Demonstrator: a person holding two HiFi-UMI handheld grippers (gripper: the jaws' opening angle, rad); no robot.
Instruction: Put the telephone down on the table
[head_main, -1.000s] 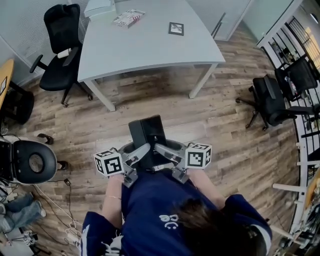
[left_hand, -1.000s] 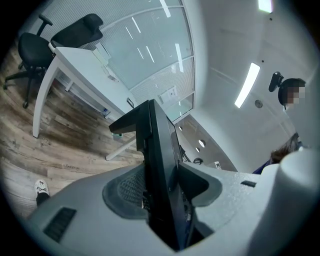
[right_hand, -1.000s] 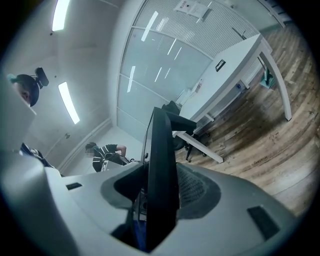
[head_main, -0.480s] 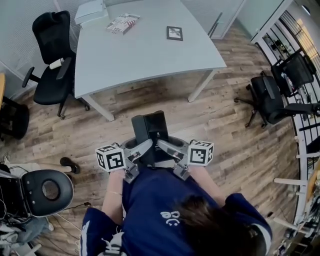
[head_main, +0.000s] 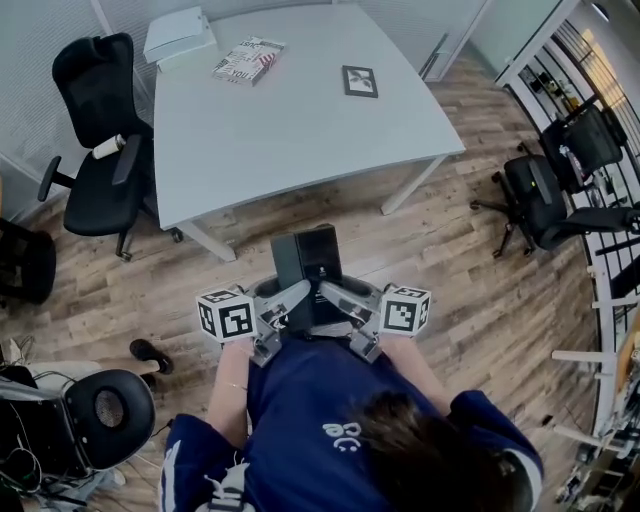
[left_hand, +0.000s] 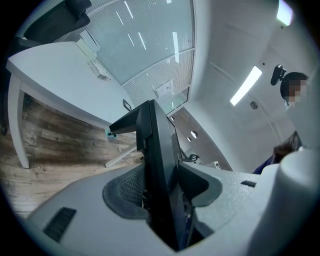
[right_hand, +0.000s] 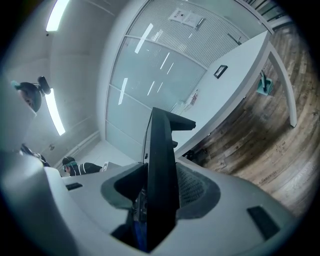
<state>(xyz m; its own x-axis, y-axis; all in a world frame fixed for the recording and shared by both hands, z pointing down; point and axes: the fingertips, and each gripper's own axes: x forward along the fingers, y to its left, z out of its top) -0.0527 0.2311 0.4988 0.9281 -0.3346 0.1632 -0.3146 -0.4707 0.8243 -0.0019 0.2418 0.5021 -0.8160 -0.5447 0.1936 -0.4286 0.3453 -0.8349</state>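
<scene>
Right now, in the head view, you are holding the telephone (head_main: 308, 262) in front of your chest. It is a black, boxy set, hanging above the wooden floor (head_main: 450, 260) and short of the grey table (head_main: 290, 120), not touching it. The left gripper (head_main: 288, 303) is clamping it from one side and the right gripper (head_main: 337, 299) from the other, their marker cubes pointing outward. On the far part of the tabletop a printed booklet (head_main: 248, 60), a square marker card (head_main: 360, 81) and a white boxy thing (head_main: 178, 35) are lying, well apart from the telephone — what that white thing holds, I cannot tell. One black office chair (head_main: 95, 140) is standing at the table's left and another chair (head_main: 545, 195) is off to the right.

In the left gripper view, the jaws are pressing on the telephone's dark body from both sides. It is rising edge-on between them, with the table and one of its legs beyond at the left.

In the right gripper view, the jaws are likewise gripping the telephone, one on either face of its thin black edge. The table is showing at the upper right with a small teal thing (right_hand: 263, 84) beside its leg — and a person (right_hand: 82, 168) is showing far off at the lower left.
</scene>
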